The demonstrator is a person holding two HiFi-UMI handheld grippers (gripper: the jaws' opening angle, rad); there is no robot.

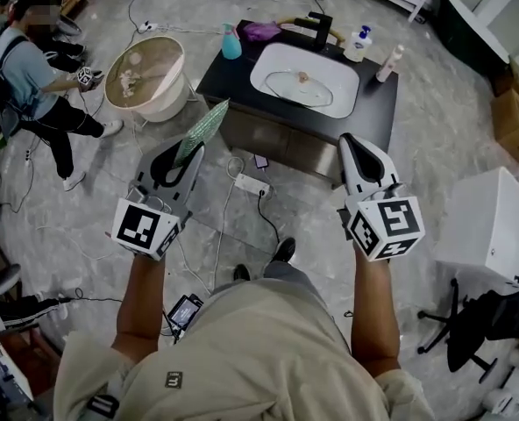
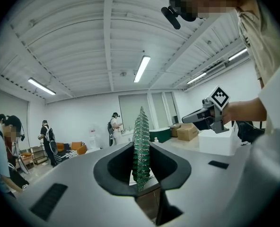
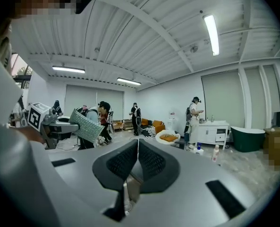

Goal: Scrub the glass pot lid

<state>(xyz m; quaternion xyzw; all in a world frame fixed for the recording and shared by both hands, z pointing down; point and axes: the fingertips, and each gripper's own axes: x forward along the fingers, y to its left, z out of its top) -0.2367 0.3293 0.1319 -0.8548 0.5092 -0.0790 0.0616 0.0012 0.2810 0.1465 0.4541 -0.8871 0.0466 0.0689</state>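
**Pad gripped, lid lies in the sink**

The left tool [image 1: 189,150] is clamped on a green mesh pad [image 1: 205,128], which stands edge-on between its jaws and points toward the far surface [image 1: 378,112]. The right tool [image 1: 351,144] is empty, its jaws pressed together. Both are held on the near side over the floor [image 1: 435,139], well apart from the sink [image 1: 268,60]. The glass lid [image 1: 299,87] lies in the white basin at the far middle. A teal bottle [image 1: 231,42] stands left of the sink, and a white pump bottle [image 1: 359,44] stands to its right, near the black tap [image 1: 321,28]
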